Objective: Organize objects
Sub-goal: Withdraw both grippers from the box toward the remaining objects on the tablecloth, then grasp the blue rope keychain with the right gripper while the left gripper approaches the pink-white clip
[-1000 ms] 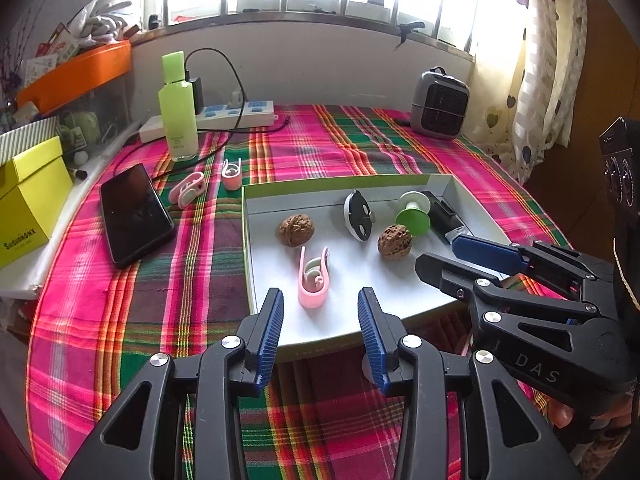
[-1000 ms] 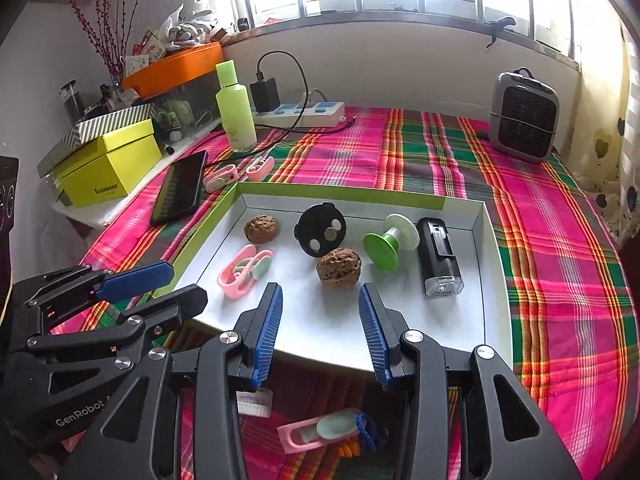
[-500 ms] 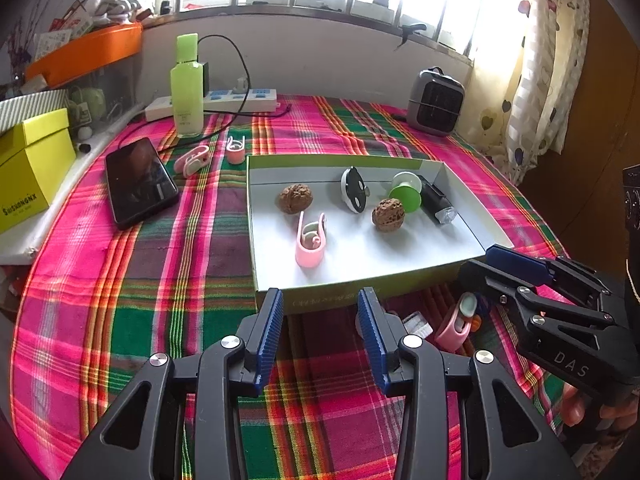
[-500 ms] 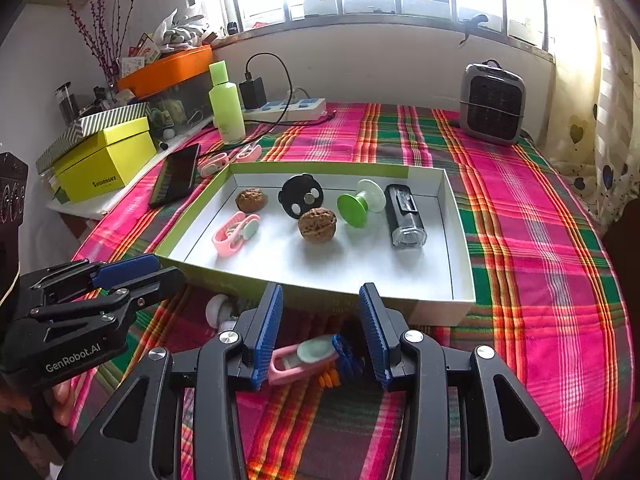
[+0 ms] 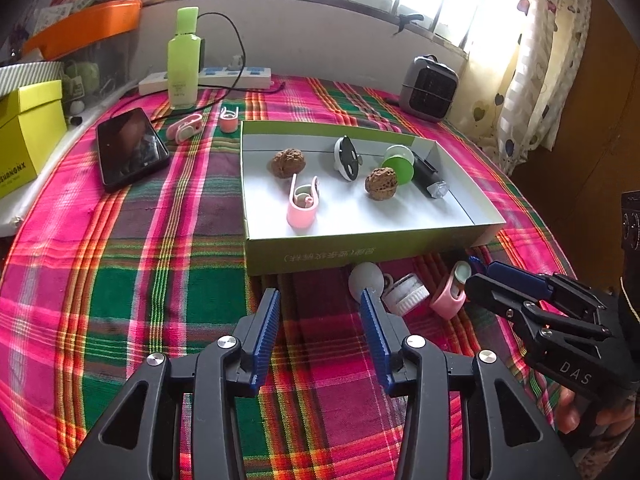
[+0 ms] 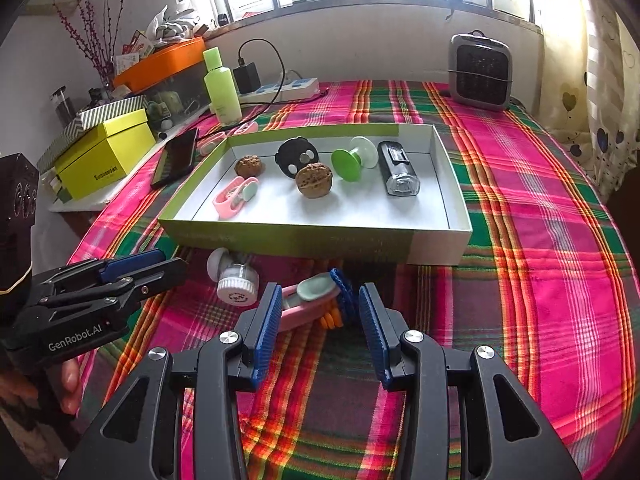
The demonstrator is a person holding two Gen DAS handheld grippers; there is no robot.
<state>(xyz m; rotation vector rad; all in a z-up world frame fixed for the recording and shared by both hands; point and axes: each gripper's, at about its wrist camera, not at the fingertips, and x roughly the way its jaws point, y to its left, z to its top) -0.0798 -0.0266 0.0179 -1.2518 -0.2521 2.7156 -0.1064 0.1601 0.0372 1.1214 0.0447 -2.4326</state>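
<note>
Plaid cloth; box (image 6: 456, 184) holds walnuts (image 6: 314, 180) (two).

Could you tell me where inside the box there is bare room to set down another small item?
The box floor is bare along its near wall, in front of the pink clip, the near walnut and the black flashlight. The far half is crowded: the other walnut, black disc and green spool sit close together.
</note>
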